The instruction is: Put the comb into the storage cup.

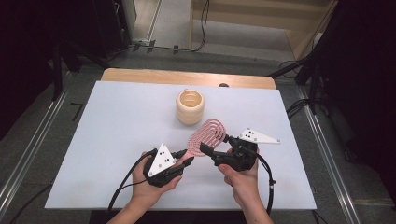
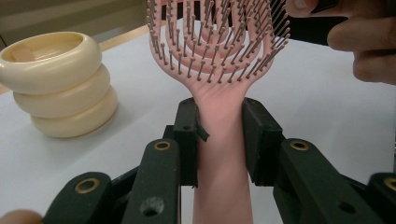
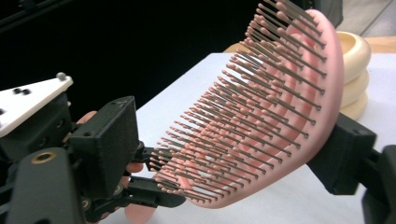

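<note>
A pink vented hairbrush (image 1: 212, 130) hangs just above the white tabletop (image 1: 107, 140), bristles turned toward the person's right. My left gripper (image 1: 187, 161) is shut on its handle; in the left gripper view both jaws press the pink handle (image 2: 219, 140) below the bristled head (image 2: 219, 46). My right gripper (image 1: 208, 149) stands open around the head. In the right gripper view the head (image 3: 280, 107) lies between the jaws, its smooth back against the right jaw and its bristle tips just short of the left jaw.
A cream ribbed cup (image 1: 190, 106) stands upright behind the brush, also in the left gripper view (image 2: 56, 84) and the right gripper view (image 3: 357, 70). The person's right hand (image 2: 369, 42) is close beside the brush head. Bare tabletop spreads to the left.
</note>
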Tool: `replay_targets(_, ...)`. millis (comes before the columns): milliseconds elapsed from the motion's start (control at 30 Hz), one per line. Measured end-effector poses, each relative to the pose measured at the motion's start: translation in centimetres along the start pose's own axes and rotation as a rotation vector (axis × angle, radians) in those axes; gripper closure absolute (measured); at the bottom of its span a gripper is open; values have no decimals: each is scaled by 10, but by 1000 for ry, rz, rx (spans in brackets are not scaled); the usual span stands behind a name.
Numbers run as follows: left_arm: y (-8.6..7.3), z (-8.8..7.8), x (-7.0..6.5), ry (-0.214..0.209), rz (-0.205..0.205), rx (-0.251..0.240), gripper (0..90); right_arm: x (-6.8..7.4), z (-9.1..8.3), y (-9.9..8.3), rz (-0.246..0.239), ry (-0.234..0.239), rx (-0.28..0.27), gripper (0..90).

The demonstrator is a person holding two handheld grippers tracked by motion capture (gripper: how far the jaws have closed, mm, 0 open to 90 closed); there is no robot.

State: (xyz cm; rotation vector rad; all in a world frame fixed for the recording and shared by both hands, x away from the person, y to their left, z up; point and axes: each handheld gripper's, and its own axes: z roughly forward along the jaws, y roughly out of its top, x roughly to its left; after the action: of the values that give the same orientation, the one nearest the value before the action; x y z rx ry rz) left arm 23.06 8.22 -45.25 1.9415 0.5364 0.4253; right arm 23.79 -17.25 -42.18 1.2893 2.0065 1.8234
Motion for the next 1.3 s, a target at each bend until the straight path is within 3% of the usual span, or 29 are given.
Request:
replay_targets(167,0,0,-2,12,12,-8,704,-2,2,-2,48,2,12,246)
replay_targets(433,-1,0,-5,9,22,-15,704,-2,5,-5,69,0,7,365)
replay_targets(633,-2,1,-7,16,32,-20,704,-7,5,-8,124,33,-6,437)
replay_targets(933,-4,1,-8,25,36,-31,703,-8,9,-11,145,59,6,482)
replay_targets(1300,-7,4,-9,46,60,-37,702,-17,10,-14,215,145,-5,582)
